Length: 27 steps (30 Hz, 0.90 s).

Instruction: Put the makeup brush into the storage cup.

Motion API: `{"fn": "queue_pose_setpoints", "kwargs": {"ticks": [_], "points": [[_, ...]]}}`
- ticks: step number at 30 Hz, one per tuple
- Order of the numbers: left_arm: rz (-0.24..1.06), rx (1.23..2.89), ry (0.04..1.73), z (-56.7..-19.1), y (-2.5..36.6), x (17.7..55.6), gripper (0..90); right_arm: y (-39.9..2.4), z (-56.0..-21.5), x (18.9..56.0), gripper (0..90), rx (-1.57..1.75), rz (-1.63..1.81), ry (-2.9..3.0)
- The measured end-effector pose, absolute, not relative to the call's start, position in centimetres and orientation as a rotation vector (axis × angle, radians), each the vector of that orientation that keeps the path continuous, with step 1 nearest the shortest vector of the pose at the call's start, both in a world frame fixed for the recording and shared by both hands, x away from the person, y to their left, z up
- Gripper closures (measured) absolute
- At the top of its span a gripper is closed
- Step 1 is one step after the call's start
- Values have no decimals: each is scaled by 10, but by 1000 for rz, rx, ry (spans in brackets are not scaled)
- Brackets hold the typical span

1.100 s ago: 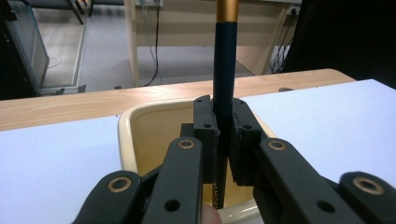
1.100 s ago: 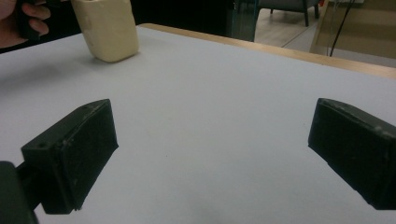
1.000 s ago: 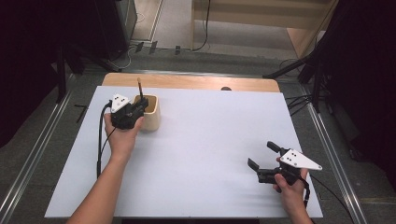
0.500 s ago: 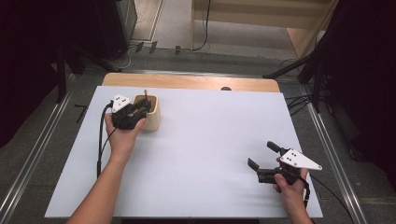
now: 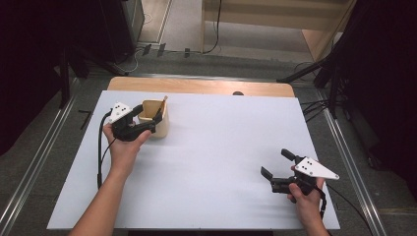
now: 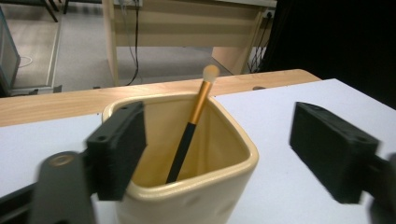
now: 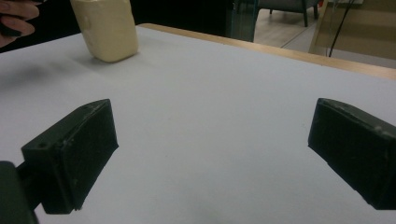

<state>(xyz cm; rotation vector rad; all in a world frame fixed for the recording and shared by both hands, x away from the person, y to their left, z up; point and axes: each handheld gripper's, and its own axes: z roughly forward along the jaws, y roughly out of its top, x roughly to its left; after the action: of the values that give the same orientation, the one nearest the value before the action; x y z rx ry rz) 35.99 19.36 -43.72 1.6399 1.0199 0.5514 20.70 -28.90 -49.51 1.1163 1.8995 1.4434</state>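
A cream ceramic cup [image 5: 156, 118] stands at the far left of the white worktop [image 5: 221, 147]. A makeup brush [image 6: 191, 122] with a black and gold handle leans inside it, tip upward. The left claw [image 5: 147, 120] has just been opening; its jaws are spread at the cup's rim, gripping nothing. The right claw [image 5: 276, 163] hovers near right, jaws spread and empty.
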Motion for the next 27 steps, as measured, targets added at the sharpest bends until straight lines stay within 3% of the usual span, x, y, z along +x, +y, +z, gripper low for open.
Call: {"fn": "queue_pose_setpoints", "kwargs": {"ticks": [4, 27], "points": [[500, 1650, 1002, -438, 197, 354, 4, -289, -495, 207, 17, 1116, 1444, 1899], [489, 1663, 915, -448, 216, 307, 0, -287, -495, 207, 16, 1114, 1445, 1899]]}}
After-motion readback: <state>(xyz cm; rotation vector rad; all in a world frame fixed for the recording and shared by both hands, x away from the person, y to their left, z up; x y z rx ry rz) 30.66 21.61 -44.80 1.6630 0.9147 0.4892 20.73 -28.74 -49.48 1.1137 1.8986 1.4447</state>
